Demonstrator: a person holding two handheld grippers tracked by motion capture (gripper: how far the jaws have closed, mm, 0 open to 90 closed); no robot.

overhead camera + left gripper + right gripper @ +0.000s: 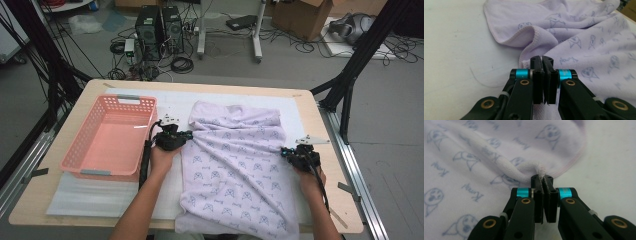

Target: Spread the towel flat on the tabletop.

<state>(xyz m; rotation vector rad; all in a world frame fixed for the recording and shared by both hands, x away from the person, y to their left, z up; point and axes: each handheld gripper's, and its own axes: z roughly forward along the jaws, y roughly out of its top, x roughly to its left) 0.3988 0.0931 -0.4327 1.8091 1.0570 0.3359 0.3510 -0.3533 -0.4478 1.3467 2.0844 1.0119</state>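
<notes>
Two edges of the lilac towel (235,165) are pinched.
Left gripper (186,134) and right gripper (284,151) are clamped on opposite side hems; the towel is spread between them on the tabletop (327,150).

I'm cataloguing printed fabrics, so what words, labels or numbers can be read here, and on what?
"Kumu" or something close, upside down and not sure: a small script word repeated between the dog-face drawings on the lilac towel.
Pink basket: no lettering to be seen.
Computer towers: too small to read.
</notes>
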